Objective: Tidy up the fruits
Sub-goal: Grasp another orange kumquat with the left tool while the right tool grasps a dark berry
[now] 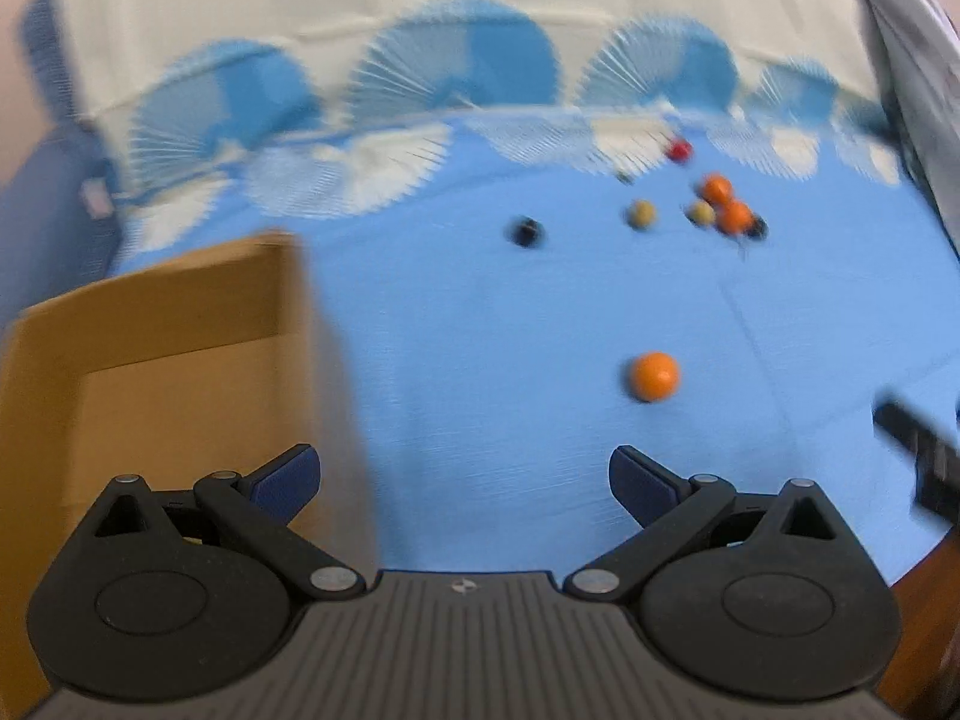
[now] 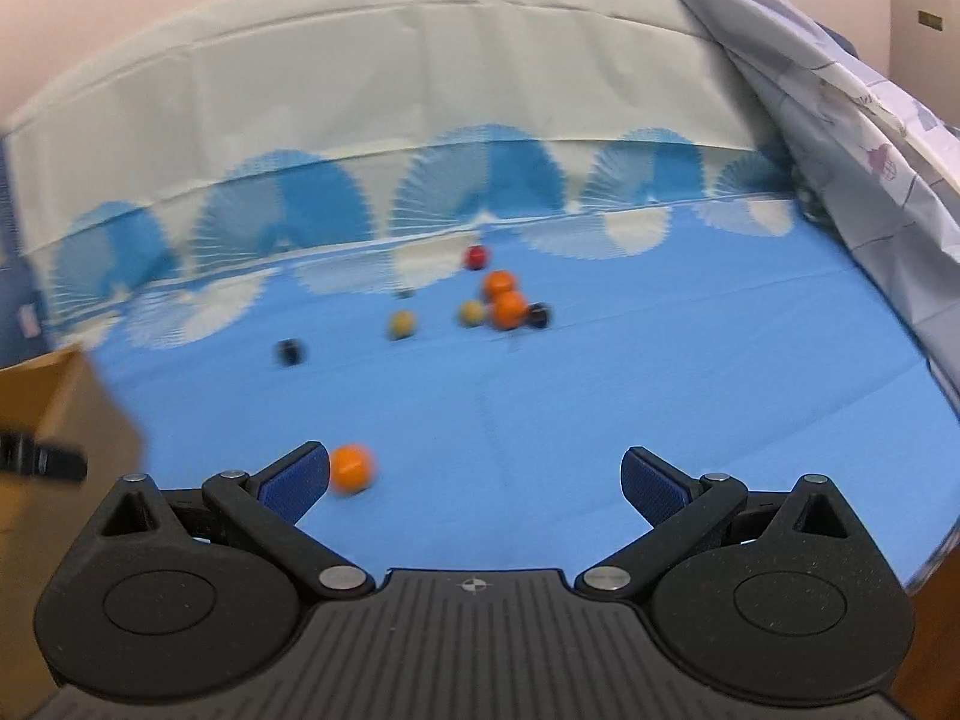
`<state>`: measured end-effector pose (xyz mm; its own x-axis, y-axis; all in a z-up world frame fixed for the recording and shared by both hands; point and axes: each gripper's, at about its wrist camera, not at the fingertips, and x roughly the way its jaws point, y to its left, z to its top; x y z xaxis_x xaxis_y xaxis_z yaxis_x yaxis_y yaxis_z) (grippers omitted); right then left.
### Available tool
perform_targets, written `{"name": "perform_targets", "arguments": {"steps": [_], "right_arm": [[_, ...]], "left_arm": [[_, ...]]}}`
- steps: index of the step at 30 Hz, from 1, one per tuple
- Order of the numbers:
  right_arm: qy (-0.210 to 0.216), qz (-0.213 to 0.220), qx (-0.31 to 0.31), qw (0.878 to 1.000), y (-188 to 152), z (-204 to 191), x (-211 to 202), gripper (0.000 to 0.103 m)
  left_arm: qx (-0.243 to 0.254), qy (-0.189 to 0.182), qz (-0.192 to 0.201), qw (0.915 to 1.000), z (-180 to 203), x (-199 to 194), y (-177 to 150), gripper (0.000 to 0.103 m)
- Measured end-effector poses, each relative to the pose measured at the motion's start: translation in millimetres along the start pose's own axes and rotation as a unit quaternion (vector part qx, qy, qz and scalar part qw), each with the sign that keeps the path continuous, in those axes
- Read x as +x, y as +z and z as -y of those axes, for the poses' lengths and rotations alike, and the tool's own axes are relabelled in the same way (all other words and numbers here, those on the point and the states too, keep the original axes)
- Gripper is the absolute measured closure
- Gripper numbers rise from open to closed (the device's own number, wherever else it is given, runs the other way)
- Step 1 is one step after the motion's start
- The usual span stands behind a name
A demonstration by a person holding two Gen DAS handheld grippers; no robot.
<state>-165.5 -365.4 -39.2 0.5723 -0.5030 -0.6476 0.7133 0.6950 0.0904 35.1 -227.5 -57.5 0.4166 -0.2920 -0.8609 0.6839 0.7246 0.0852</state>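
Blue cloth (image 2: 600, 396) covers the desk, with a pale fan-patterned border that climbs the wall behind; a crumpled grey sheet (image 2: 840, 120) hangs down at the right. Both views are blurred.

Next in size, an open cardboard box (image 1: 180, 360) stands on the cloth at the left, directly ahead of the left tongs' left finger in the left wrist view; in the right wrist view only its corner (image 2: 66, 414) shows at the left edge.

Left tongs (image 1: 464, 483) hang released above the cloth, jaws spread wide with nothing between them. Right tongs (image 2: 475, 483) are likewise released and empty; their dark body edges into the left wrist view at the far right.

One orange fruit (image 1: 653, 376) lies alone on the cloth, well apart from the others; in the right wrist view it (image 2: 351, 468) sits just beside the left blue pad (image 2: 297, 480), outside the jaws.

Farther back lies the main cluster: two orange fruits (image 2: 504, 300) touching each other, a yellowish fruit (image 2: 471, 313) against them, a dark fruit (image 2: 538, 315) on their other side, and a red fruit (image 2: 476, 256) near the border. Another yellowish fruit (image 2: 401, 324) and another dark one (image 2: 290, 353) lie separately to the left.
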Motion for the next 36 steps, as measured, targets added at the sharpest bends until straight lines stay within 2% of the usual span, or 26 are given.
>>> {"name": "perform_targets", "arguments": {"steps": [5,7,10,12,14,17,19,22,23,24,25,26,27,30,36], "right_arm": [[-0.029,-0.002,-0.018,0.999,31.1,38.1,89.8,0.001],[-0.053,0.008,-0.038,0.998,42.5,50.8,129.9,0.001],[-0.073,0.023,-0.058,0.995,54.2,72.6,187.4,0.001],[-0.067,0.005,-0.051,0.996,58.1,84.9,226.8,0.001],[-0.044,-0.012,-0.037,0.998,57.4,87.9,255.2,0.001],[-0.027,-0.027,-0.049,0.998,49.2,78.4,291.5,0.001],[-0.016,0.006,-0.048,0.999,45.9,73.1,299.1,0.001],[-0.011,0.013,-0.045,0.999,50.3,70.3,309.7,0.001],[-0.006,0.014,-0.046,0.999,50.4,70.0,310.6,0.004],[0.006,0.021,-0.049,0.999,50.0,69.8,307.5,0.018],[0.016,0.031,-0.056,0.998,48.8,67.9,303.8,0.045],[0.025,0.035,-0.07,0.997,48.4,65.0,300.0,0.062],[0.034,0.034,-0.083,0.995,48.8,63.0,297.6,0.08],[0.037,0.022,-0.068,0.997,52.4,65.5,290.5,0.08],[0.0,0.003,-0.014,1.0,38.6,80.8,238.3,0.08]], "left_arm": [[0.038,-0.03,-0.046,0.9978,50.5,74.7,17.9,0.0],[0.043,-0.041,-0.053,0.9968,63.8,99.0,24.3,0.0],[0.05,-0.039,-0.06,0.9962,81.4,132.3,32.8,0.0],[0.05,-0.033,-0.07,0.9958,89.9,150.7,39.1,0.0],[0.051,-0.029,-0.073,0.9956,94.6,164.9,41.4,0.0],[0.059,-0.018,-0.084,0.9946,98.3,183.0,41.3,0.0],[0.052,-0.025,-0.083,0.9949,95.5,188.5,41.0,0.0],[0.033,-0.026,-0.078,0.9961,92.4,188.9,42.2,0.0],[0.034,-0.027,-0.069,0.9966,92.1,185.6,41.9,0.009],[0.033,-0.039,-0.058,0.997,91.3,180.6,41.0,0.018],[0.033,-0.049,-0.05,0.997,91.0,175.3,40.1,0.041],[0.036,-0.063,-0.045,0.9963,91.0,170.6,40.0,0.061],[0.036,-0.071,-0.044,0.9958,91.1,167.6,40.5,0.061],[0.029,-0.071,-0.038,0.9963,85.3,158.9,39.9,0.062],[0.011,-0.078,-0.019,0.9967,64.4,109.5,30.4,0.062]]}}
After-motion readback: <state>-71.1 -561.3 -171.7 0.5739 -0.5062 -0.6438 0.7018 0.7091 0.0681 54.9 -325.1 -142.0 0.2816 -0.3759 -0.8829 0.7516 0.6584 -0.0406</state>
